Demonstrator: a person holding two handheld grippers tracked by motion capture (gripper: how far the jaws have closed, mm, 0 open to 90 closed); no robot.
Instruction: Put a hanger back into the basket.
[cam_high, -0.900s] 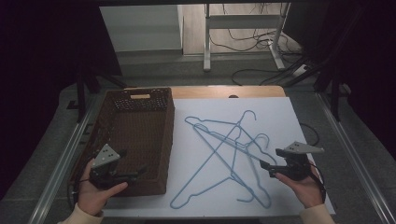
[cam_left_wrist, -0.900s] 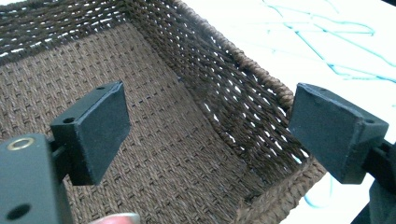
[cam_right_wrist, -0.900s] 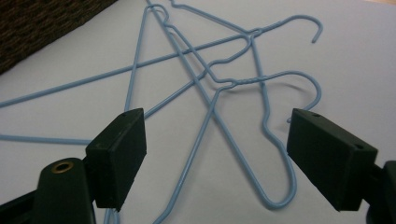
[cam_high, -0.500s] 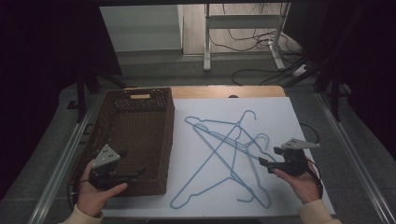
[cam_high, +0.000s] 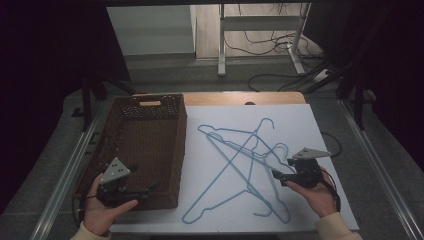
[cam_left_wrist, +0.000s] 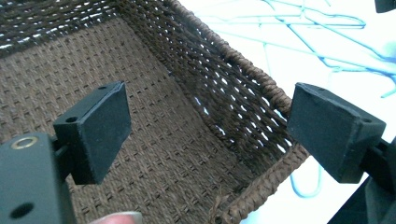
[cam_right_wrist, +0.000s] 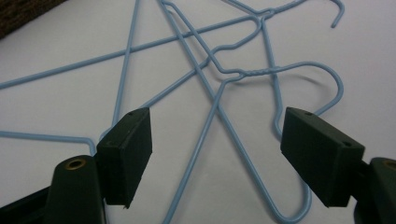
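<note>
A tangle of light blue wire hangers (cam_high: 240, 160) lies on the white board (cam_high: 325, 125). My right gripper (cam_high: 276, 176) hovers at the tangle's right side, jaws open and pointing left at the wires. In the right gripper view, the right gripper (cam_right_wrist: 217, 154) frames a twisted hanger neck (cam_right_wrist: 254, 72) and a long wire, and its pads touch neither. A brown wicker basket (cam_high: 100, 150) stands left of the hangers. My left gripper (cam_high: 150, 187) is open over the basket's near right corner. In the left gripper view, the left gripper (cam_left_wrist: 210, 130) has nothing between its pads above the basket wall (cam_left_wrist: 243, 93).
The white board lies on a wooden table (cam_high: 240, 98) with metal rails (cam_high: 375, 160) along both sides. Beyond the table are the floor, a stand's legs (cam_high: 260, 35) and cables (cam_high: 280, 75). Dark surroundings flank the scene.
My right gripper has shifted a little left, closer to the hangers. The left gripper and the hangers have stayed put.
</note>
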